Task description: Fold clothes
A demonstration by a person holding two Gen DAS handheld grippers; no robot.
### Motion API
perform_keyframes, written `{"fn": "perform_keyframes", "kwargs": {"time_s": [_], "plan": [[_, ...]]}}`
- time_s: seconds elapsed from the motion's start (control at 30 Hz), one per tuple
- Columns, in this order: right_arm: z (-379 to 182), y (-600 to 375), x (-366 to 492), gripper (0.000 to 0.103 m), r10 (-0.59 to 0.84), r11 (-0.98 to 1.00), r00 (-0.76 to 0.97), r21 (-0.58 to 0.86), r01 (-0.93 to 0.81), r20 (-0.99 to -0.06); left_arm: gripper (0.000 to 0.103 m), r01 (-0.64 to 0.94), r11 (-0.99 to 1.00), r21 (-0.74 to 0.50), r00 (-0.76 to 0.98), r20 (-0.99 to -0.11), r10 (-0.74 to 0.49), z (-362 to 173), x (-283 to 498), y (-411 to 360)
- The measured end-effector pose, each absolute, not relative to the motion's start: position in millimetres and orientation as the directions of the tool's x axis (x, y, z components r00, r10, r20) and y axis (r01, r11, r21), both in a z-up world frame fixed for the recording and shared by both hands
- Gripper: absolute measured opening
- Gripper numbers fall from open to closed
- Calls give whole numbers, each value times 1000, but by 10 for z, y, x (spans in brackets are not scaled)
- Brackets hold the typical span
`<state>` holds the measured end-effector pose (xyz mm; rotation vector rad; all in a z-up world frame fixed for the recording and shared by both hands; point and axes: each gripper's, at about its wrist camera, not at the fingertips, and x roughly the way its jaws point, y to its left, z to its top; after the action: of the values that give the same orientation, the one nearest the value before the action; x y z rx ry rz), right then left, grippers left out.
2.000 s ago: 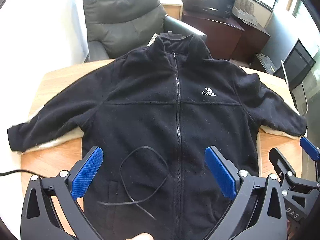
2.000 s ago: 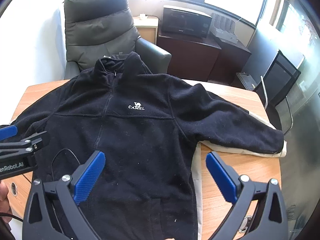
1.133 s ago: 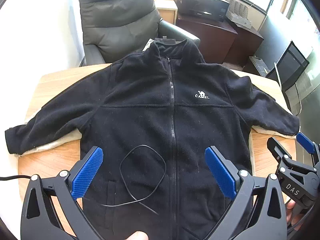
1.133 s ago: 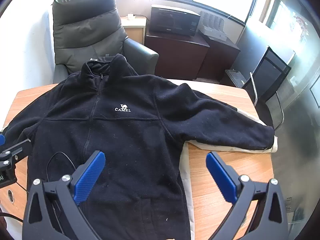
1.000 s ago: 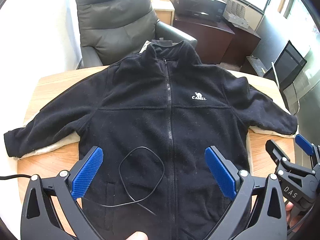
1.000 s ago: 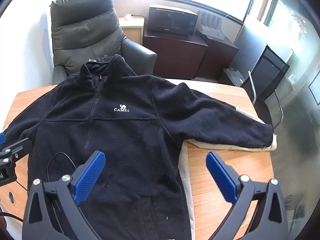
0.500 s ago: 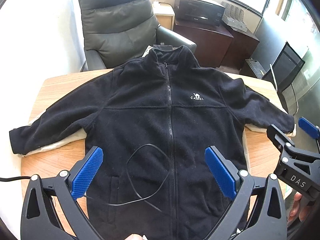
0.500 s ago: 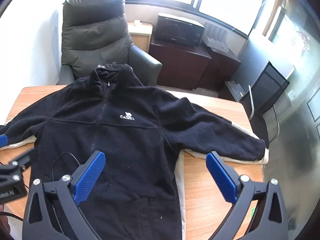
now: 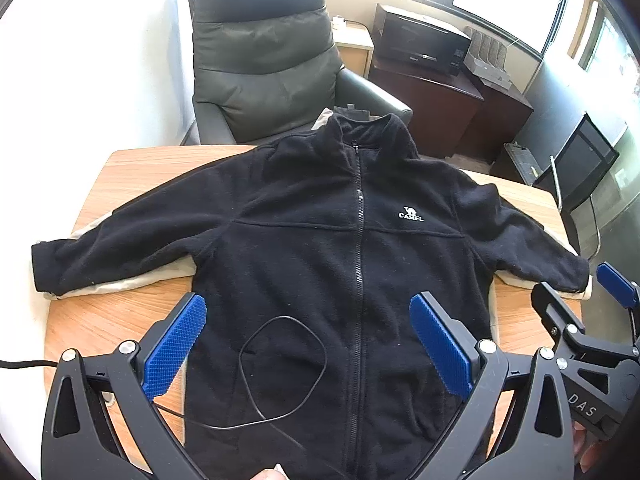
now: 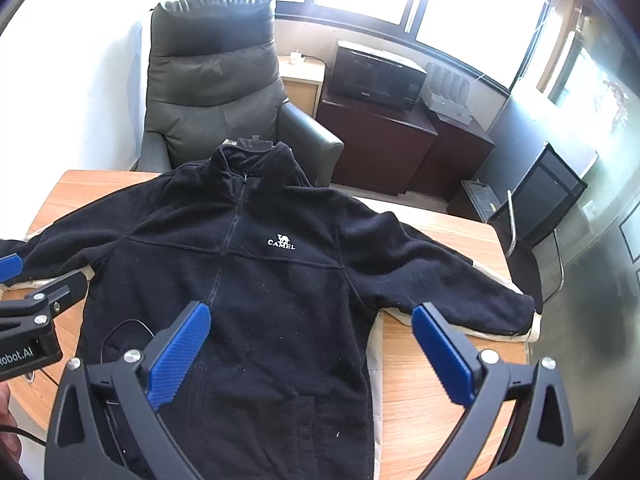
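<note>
So the black fleece jacket [image 9: 320, 264] is laid out flat and face-up on the wooden tabletop [image 9: 132, 168], zipped shut, collar pointing away toward the leather armchair [image 9: 260, 52], which looks like the setup you'd want before any fold. Starting at the left, its sleeve [image 9: 112, 256] is stretched straight out sideways with some beige fabric [image 9: 120, 284] peeking out under it, maybe a second garment or a liner, can't tell. Next over, the left gripper [image 9: 308, 344] hovers above the lower front with its jaws spread wide and nothing in them. A thin black cable [image 9: 280, 368] loops across the fleece right there, probably worth flicking off first. Further right the right gripper [image 10: 312, 352] hangs over the hem-side edge, jaws equally wide and empty too. The far right sleeve [image 10: 460, 292] reaches out toward the tabletop edge. Folding hasn't really started, by the look of it.
</note>
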<state>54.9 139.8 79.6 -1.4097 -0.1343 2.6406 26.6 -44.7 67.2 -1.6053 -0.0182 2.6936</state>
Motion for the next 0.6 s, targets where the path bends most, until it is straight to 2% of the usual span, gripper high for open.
{"fn": "perform_keyframes", "kwargs": {"time_s": [0.43, 0.6], "plan": [[727, 1628, 563, 103, 183, -983, -552, -135, -127, -813, 103, -33, -998, 53, -462, -886, -31, 668, 173, -302], [776, 1877, 618, 103, 187, -982, -620, -123, -144, -762, 103, -45, -997, 64, -451, -892, -37, 518, 66, -128]]}}
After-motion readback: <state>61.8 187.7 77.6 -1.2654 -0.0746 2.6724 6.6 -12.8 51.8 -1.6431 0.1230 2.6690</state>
